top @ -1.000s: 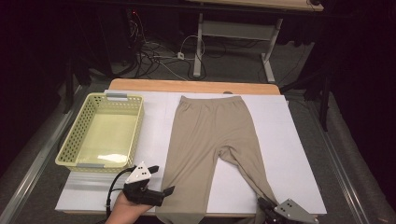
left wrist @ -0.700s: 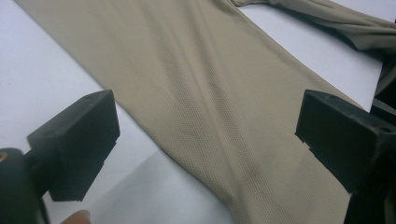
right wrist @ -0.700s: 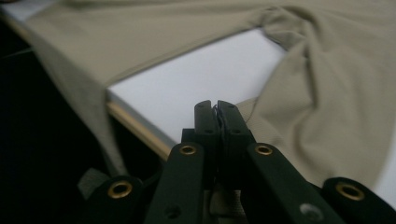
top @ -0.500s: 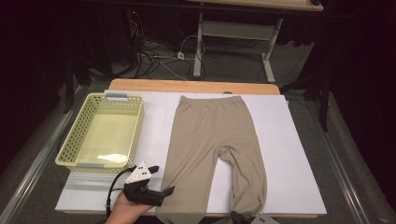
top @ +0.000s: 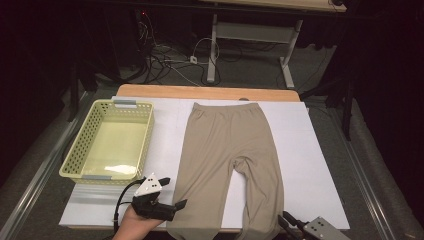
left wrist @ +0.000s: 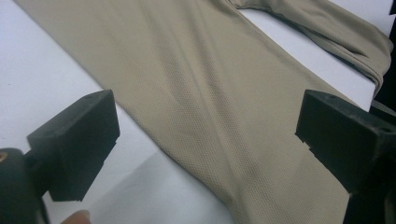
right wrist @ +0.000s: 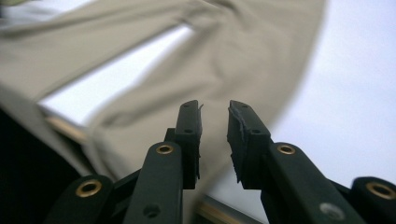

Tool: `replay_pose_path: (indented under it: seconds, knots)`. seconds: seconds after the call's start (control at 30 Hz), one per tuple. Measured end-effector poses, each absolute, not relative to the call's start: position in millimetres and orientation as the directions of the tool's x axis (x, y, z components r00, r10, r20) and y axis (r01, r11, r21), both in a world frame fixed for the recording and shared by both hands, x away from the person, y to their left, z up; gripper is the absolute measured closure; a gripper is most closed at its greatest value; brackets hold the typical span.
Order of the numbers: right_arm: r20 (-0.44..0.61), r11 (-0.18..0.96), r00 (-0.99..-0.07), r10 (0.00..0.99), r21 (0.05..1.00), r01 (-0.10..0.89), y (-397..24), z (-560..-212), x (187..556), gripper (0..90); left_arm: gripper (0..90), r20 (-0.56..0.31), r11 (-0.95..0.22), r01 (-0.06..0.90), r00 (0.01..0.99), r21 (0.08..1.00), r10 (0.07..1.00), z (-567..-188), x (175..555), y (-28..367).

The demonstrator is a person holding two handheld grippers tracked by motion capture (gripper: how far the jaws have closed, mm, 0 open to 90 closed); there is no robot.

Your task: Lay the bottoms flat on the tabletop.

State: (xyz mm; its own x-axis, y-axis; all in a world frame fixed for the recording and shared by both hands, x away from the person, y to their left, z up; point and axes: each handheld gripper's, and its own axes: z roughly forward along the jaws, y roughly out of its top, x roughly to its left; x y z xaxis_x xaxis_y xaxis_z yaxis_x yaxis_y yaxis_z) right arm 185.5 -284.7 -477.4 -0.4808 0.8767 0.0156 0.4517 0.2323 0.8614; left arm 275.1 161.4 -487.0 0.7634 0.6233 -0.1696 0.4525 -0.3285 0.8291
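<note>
Beige trousers (top: 225, 145) lie flat on the white sheet (top: 315, 165), waist at the far end, both legs running toward the near edge. My left gripper (top: 176, 206) rests beside the left leg's hem, jaws wide open over the fabric (left wrist: 210, 70) without touching it. Just right of the right leg's hem sits my right gripper (top: 289, 223). Its jaws have just been opening. In the right gripper view my right gripper (right wrist: 215, 109) shows a narrow gap with nothing in it, and the trouser leg (right wrist: 224, 46) lies beyond the tips.
A pale yellow mesh basket (top: 75, 150) stands at the left on the sheet. The wooden table edge (top: 200, 91) shows at the far side. Beyond the table are a desk frame and cables on the floor. Bare sheet lies right of the trousers.
The right gripper carried the right leg's hem leftward, straightening that leg, then let go and drew back to the right. The left gripper has not moved.
</note>
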Motion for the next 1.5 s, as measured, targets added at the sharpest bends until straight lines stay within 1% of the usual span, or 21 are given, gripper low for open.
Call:
replay_pose_path:
  seconds: [0.13,0.37,0.4,0.47,0.5,0.53,0.6,0.7,0.77,0.87,0.97,1.03,1.1,1.23,1.33,1.4,1.5]
  knots:
    - [0.043,0.21,-0.453,0.891,0.845,0.493,-293,-487,192,74.2,5.3,-0.169,-0.328,0.451,0.763,0.83,0.624,-487,275,161]
    - [0.024,0.248,-0.463,0.886,0.819,0.517,-285,-494,196,69.6,5.3,-0.169,-0.327,0.45,0.764,0.831,0.623,-487,275,161]
    - [0.019,0.251,-0.46,0.888,0.818,0.518,-284,-494,196,71.6,5.3,-0.17,-0.329,0.452,0.765,0.829,0.622,-487,275,161]
    - [0.0,0.268,-0.463,0.887,0.816,0.512,-284,-494,196,84.6,5.3,-0.171,-0.332,0.454,0.765,0.827,0.62,-487,276,161]
    - [0.006,0.269,-0.471,0.882,0.815,0.514,-283,-494,195,89.6,5.3,-0.171,-0.334,0.455,0.766,0.826,0.619,-487,276,161]
    - [0.006,0.271,-0.472,0.882,0.813,0.515,-283,-493,195,90.0,5.3,-0.17,-0.338,0.455,0.767,0.824,0.618,-487,276,160]
    - [-0.03,0.289,-0.461,0.887,0.815,0.502,-283,-489,192,90.0,5.3,-0.17,-0.34,0.455,0.769,0.823,0.616,-487,276,160]
    - [-0.048,0.264,-0.421,0.906,0.842,0.471,-295,-479,186,90.0,5.3,-0.174,-0.341,0.457,0.771,0.821,0.612,-487,277,160]
    - [-0.045,0.242,-0.39,0.919,0.847,0.472,-306,-477,183,90.0,5.3,-0.174,-0.345,0.458,0.772,0.82,0.611,-487,278,160]
    - [-0.026,0.211,-0.346,0.938,0.835,0.508,-322,-484,181,89.6,5.3,-0.174,-0.349,0.459,0.773,0.817,0.61,-487,279,159]
    - [0.0,0.183,-0.336,0.942,0.838,0.514,-326,-485,181,81.0,5.3,-0.175,-0.347,0.46,0.772,0.817,0.611,-487,279,159]
    - [0.008,0.179,-0.357,0.934,0.854,0.488,-319,-480,179,78.5,5.3,-0.175,-0.347,0.461,0.771,0.817,0.612,-487,279,159]
    - [-0.002,0.202,-0.396,0.918,0.863,0.464,-308,-476,178,78.5,5.3,-0.174,-0.347,0.461,0.771,0.817,0.613,-487,279,159]
    - [-0.037,0.306,-0.53,0.847,0.849,0.43,-266,-476,175,79.0,5.2,-0.169,-0.344,0.455,0.77,0.821,0.615,-487,278,159]
    - [-0.057,0.375,-0.605,0.794,0.829,0.414,-238,-480,175,79.3,5.2,-0.166,-0.344,0.453,0.77,0.823,0.616,-487,277,159]
    - [-0.096,0.426,-0.623,0.776,0.808,0.407,-224,-484,177,78.9,5.2,-0.168,-0.343,0.454,0.77,0.822,0.616,-487,277,159]
    - [-0.111,0.43,-0.589,0.8,0.79,0.436,-222,-487,183,78.3,5.2,-0.169,-0.344,0.455,0.77,0.821,0.615,-487,278,159]
